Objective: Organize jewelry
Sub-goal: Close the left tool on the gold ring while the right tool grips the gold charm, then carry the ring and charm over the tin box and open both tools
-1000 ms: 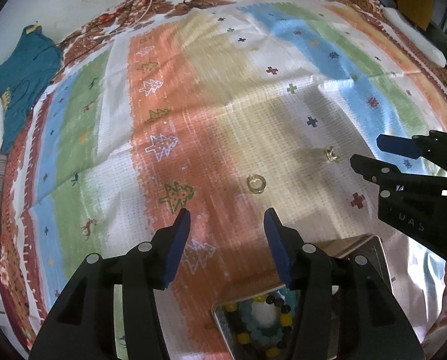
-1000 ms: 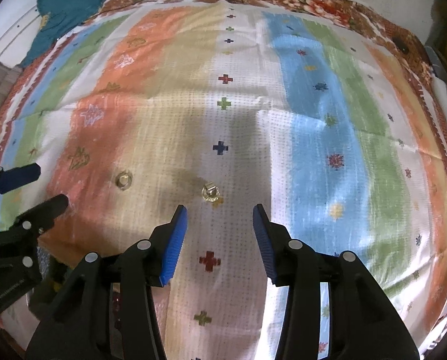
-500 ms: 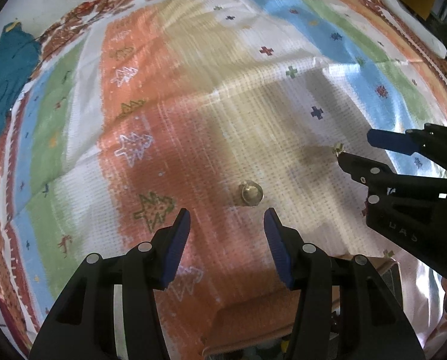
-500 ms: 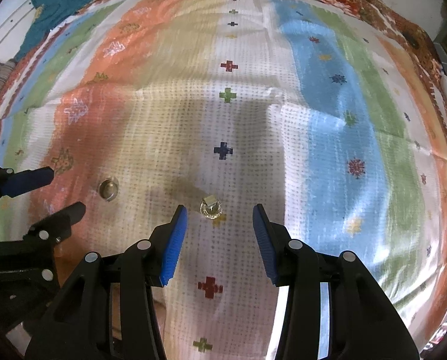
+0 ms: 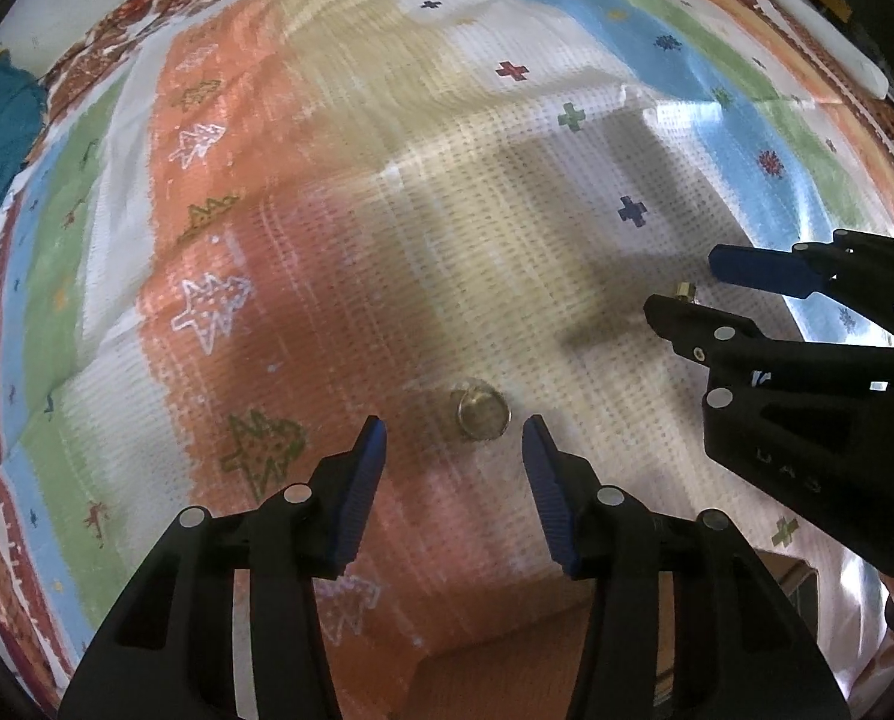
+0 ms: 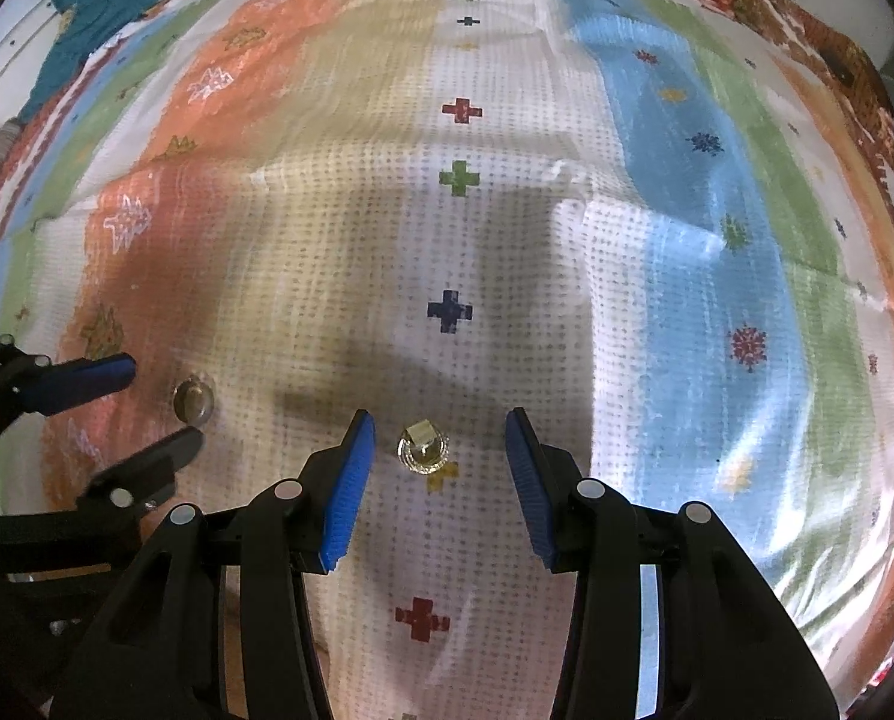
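Left wrist view: the plain ring [image 5: 482, 415] lies just ahead between the left gripper [image 5: 453, 438] (2 pads wide apart); the right gripper [image 6: 440, 441], equally wide, straddles the stone ring [image 6: 422, 449].

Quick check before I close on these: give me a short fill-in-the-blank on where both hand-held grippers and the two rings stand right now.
1. The left hand-held gripper has its jaws ____.
2. The plain ring lies on the striped ____.
3. The ring with the square top sits between the fingers of the ____ hand-held gripper.
4. Neither ring is yet ____ by any finger.

Missing words: open; cloth; right; gripped
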